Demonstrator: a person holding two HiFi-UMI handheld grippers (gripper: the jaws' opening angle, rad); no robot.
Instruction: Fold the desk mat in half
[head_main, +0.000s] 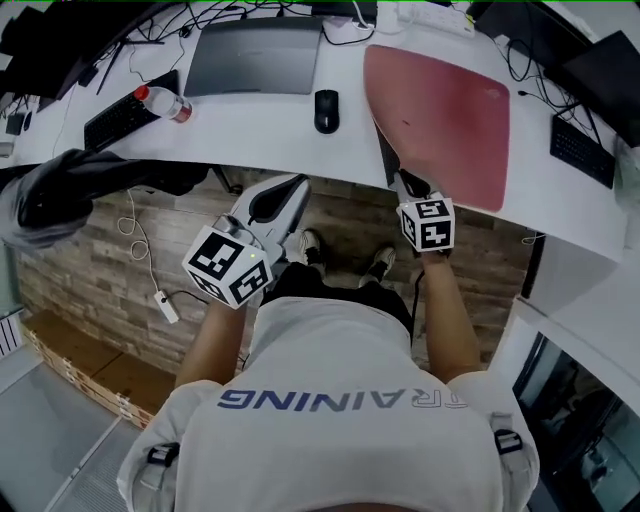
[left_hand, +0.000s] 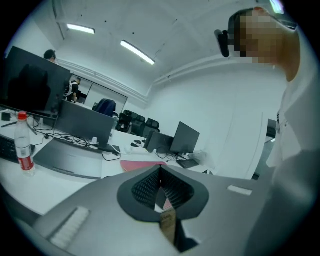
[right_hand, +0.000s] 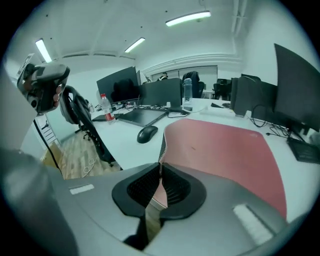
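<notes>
Mat (head_main: 450, 110): upper right of head view, on desk (head_main: 260, 130), near-left corner raised off surface.
Right gripper (right_hand: 161, 167): jaws clamped on that corner.
Left gripper (left_hand: 161, 169): jaws together, nothing between, clear of desk, left of centre.
Judgement: mat thin, light, limp, curls at grip; underside likely grippy, may drag. Best hold: edge corners.
Count: one mat, one mouse (head_main: 326, 110), one bottle (head_main: 165, 102), one laptop (head_main: 255, 55), two grippers.

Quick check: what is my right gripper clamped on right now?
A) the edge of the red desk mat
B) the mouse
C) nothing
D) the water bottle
A: the right gripper has its jaws pressed on the raised edge of the desk mat.
</notes>
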